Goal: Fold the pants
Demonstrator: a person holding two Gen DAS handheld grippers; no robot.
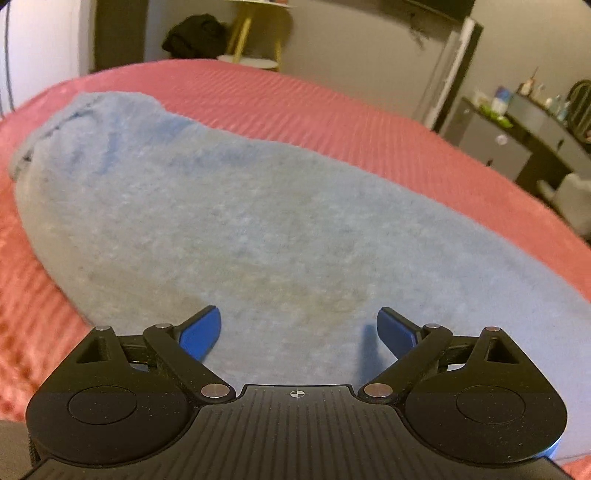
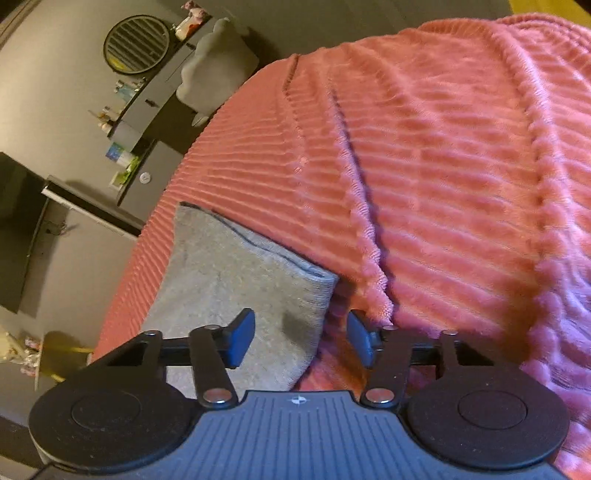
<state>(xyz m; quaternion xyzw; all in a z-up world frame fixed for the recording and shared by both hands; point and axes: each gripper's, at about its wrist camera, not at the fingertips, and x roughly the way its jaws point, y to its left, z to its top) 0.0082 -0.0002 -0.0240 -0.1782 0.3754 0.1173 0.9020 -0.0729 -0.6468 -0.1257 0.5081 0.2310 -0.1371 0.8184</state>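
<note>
Light blue-grey fleece pants (image 1: 229, 221) lie flat and lengthwise on the pink ribbed bedspread (image 1: 332, 110), the bunched end at the far left. My left gripper (image 1: 299, 328) is open and empty, hovering low over the near part of the pants. In the right wrist view a ribbed cuff end of the pants (image 2: 240, 280) lies on the bedspread (image 2: 443, 184). My right gripper (image 2: 301, 338) is open and empty, its jaws straddling the cuff's right edge just above it.
The bed's far edge drops to a room with a yellow-legged stool (image 1: 251, 37), a dark bundle (image 1: 194, 35), a dark dresser with small items (image 1: 524, 118) and a round mirror (image 2: 136, 43). Pink bedspread extends wide to the right (image 2: 480, 258).
</note>
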